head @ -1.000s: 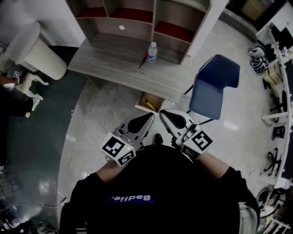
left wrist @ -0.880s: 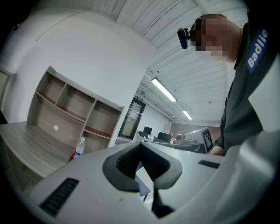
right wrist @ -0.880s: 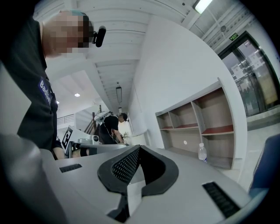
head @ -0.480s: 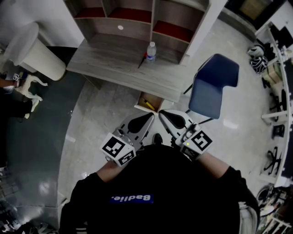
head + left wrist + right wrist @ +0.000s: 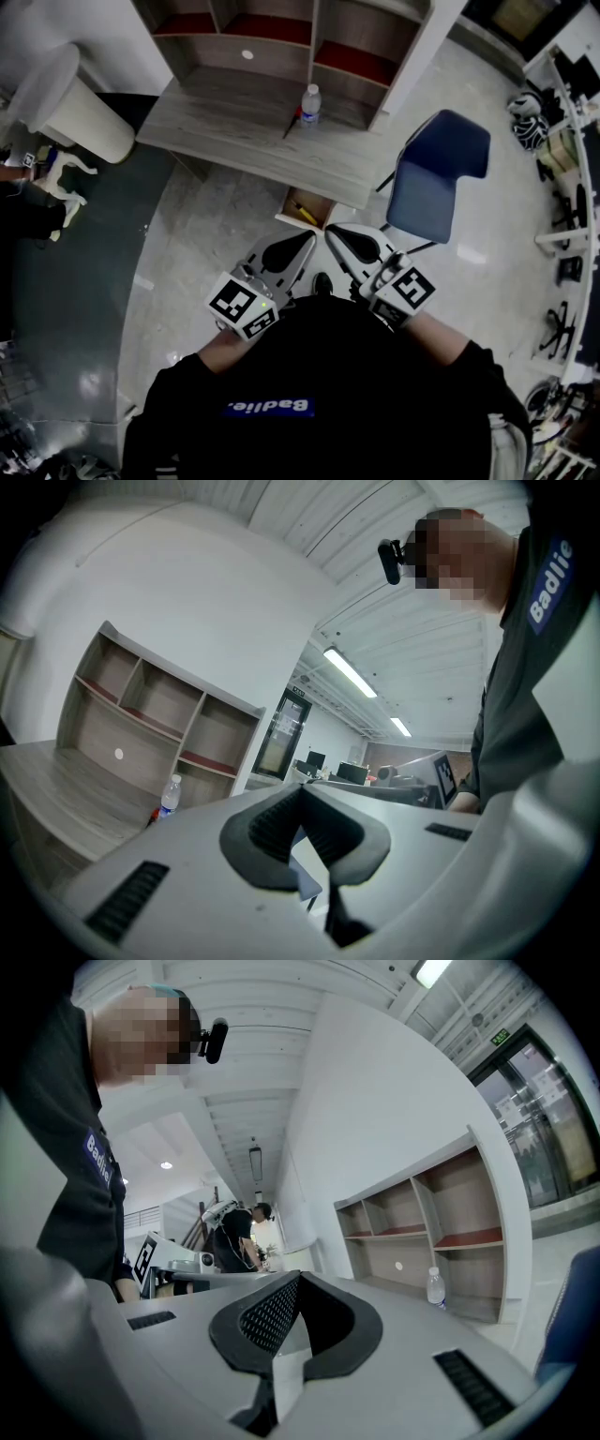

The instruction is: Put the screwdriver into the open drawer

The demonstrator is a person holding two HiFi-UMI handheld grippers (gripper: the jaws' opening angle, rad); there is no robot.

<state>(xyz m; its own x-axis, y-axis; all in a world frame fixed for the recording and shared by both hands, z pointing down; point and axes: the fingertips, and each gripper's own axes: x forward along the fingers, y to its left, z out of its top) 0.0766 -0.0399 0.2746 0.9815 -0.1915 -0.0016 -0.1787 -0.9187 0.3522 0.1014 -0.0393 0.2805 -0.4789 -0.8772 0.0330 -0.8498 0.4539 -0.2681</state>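
Observation:
A screwdriver (image 5: 292,122) with a red handle lies on the grey wooden desk (image 5: 225,127), just left of a water bottle (image 5: 311,103); its red handle (image 5: 155,815) shows beside the bottle (image 5: 170,796) in the left gripper view. Below the desk's front edge stands the open drawer (image 5: 302,208), a yellow object inside it. My left gripper (image 5: 307,239) and right gripper (image 5: 332,233) are held side by side near my body, pointing level toward the desk, well short of the screwdriver. Both have their jaws shut with nothing in them (image 5: 300,794) (image 5: 298,1279).
A blue chair (image 5: 437,173) stands right of the drawer, close to my right gripper. Open shelves (image 5: 281,33) rise behind the desk. A white bin (image 5: 70,103) sits at the left. Office clutter lines the right edge. Another person (image 5: 239,1237) stands far off.

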